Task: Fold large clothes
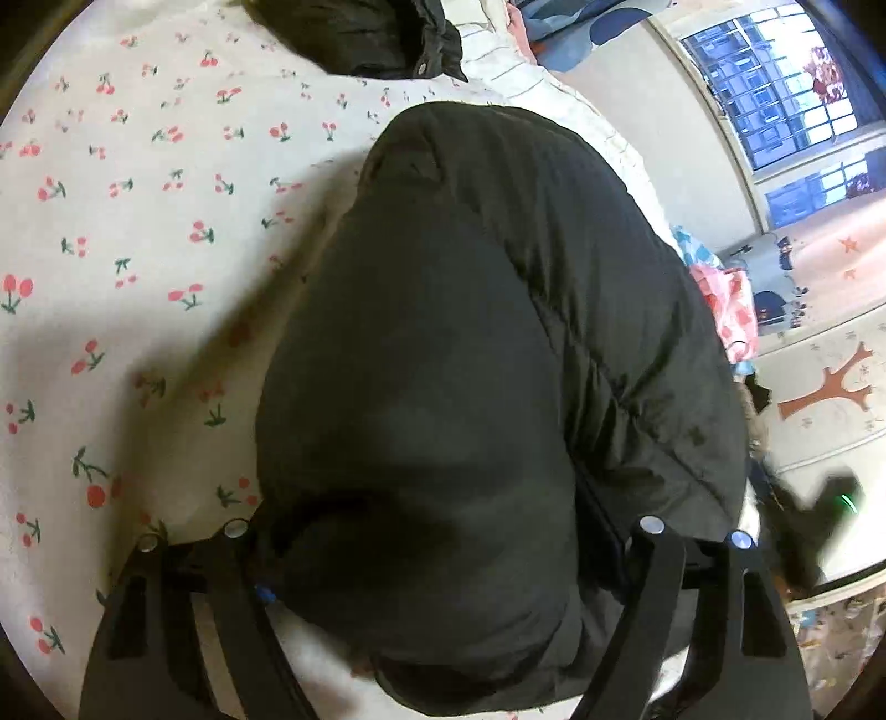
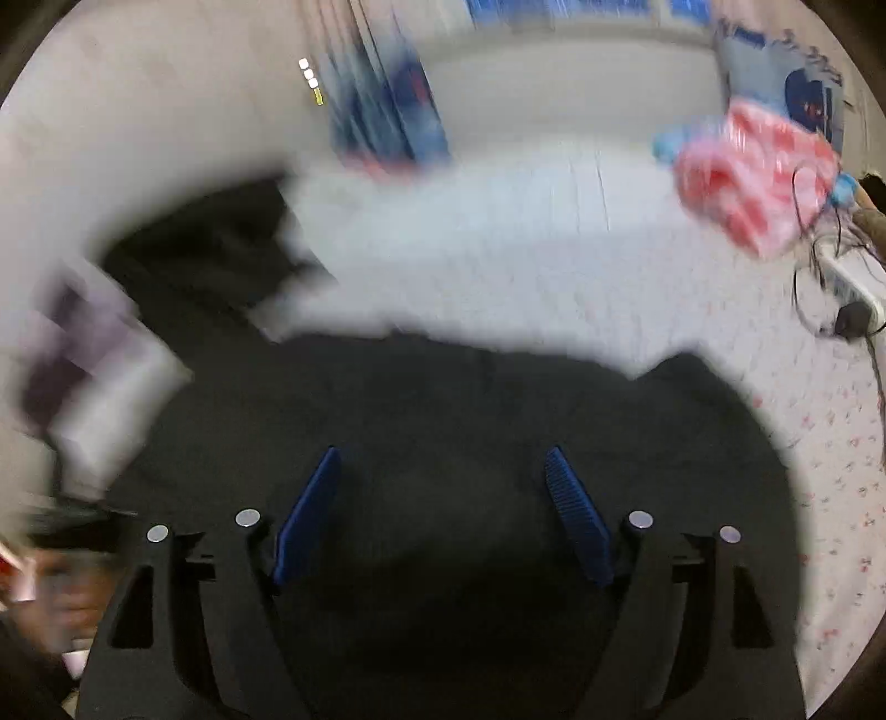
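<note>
Nearest the left wrist camera, the left gripper [image 1: 443, 554] is buried in a thick bunch of the black padded jacket [image 1: 487, 310]; its fingertips are hidden, so I cannot tell its state. The right gripper [image 2: 443, 515] hovers wide, nothing between its 2 blue pads [image 2: 576, 515], just above the same jacket. The jacket lies on the bed's cherry-print sheet [image 1: 138, 221]. This looks like a fold in progress: next, the lifted part wants carrying across and laying flat. Beyond the jacket sits 1 other dark garment [image 1: 365, 39], and 1 pink bundle [image 2: 758, 183].
</note>
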